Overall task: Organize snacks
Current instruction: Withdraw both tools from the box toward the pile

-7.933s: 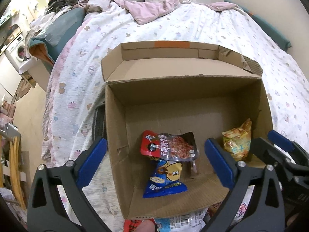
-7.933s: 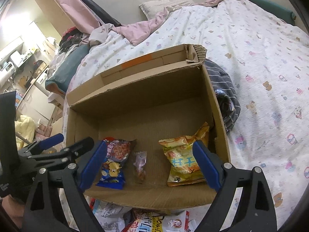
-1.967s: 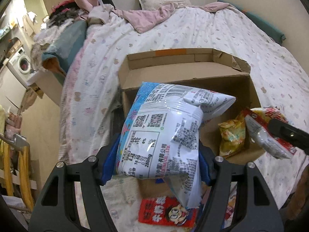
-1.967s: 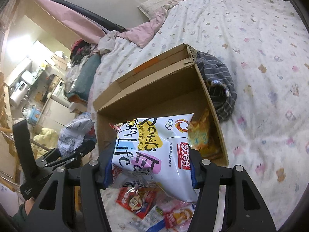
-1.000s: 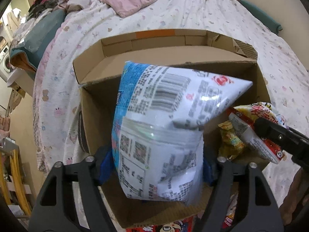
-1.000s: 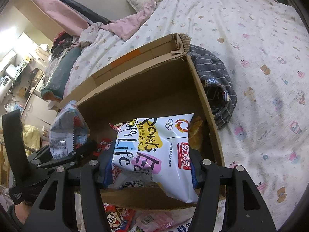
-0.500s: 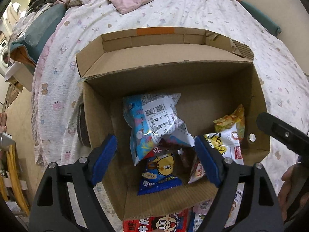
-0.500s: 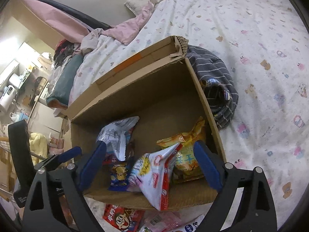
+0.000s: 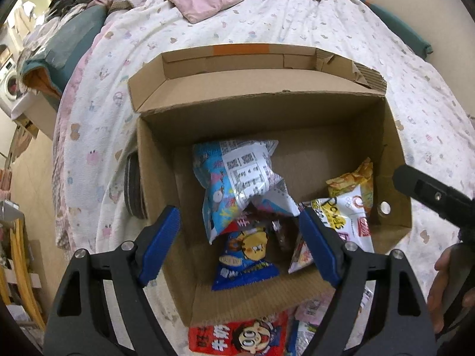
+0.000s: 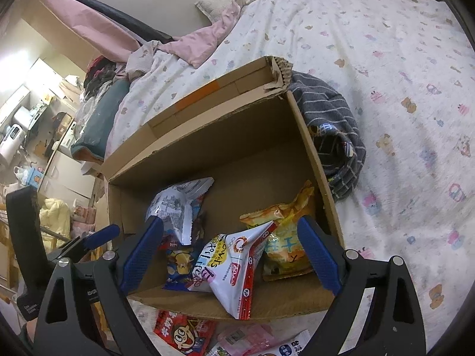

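Fingers spread, empty, above snack box

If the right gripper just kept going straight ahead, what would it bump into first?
Most likely the white snack bag leaning inside the cardboard box, which lies between the open right gripper fingers; depth is hard to judge.

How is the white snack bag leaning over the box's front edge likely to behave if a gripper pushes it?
The white snack bag looks puffed and creased, so probably light and yielding. Propped on the cardboard box edge, it may well tip. Its glossy film could slip.
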Available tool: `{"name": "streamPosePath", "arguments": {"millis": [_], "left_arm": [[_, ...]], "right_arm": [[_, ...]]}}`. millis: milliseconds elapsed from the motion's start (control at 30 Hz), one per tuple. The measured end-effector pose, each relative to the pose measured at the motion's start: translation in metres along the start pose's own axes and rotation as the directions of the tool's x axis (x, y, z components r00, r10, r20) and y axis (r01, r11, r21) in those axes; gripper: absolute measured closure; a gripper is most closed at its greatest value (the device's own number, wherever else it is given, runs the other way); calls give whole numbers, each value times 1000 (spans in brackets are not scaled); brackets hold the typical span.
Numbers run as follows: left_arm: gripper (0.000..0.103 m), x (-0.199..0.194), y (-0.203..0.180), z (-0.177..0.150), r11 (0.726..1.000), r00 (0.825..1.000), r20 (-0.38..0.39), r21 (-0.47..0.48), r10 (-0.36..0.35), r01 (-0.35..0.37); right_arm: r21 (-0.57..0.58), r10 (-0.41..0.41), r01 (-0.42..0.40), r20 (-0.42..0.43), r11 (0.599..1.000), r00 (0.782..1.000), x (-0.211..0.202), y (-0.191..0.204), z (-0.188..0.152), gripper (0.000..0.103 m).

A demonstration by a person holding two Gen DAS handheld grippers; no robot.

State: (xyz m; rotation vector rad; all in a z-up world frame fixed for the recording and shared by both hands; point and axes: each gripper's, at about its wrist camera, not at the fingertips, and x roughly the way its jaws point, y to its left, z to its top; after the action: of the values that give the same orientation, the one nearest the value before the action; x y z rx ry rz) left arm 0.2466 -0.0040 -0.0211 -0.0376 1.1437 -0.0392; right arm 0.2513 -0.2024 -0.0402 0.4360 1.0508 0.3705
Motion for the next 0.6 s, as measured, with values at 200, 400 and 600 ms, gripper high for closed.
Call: {"name": "streamPosePath", "arguments": {"millis": [200,400,600], "left_arm": [[22,-31,7,-17,1000,1000,22,-24,-11,11],[23,-52,19,-51,1000,1000,16,-2,25,-25],[22,-61,30,-83,999,1000,-6,-23,29,-29]], "right_arm": [[4,19,-19,28,1000,999,-21,2,-8,9],[14,38,-38,1,999,999,-37,3,-30,9],[14,43,-43,-7,999,999,-57,3,-56,9]]}}
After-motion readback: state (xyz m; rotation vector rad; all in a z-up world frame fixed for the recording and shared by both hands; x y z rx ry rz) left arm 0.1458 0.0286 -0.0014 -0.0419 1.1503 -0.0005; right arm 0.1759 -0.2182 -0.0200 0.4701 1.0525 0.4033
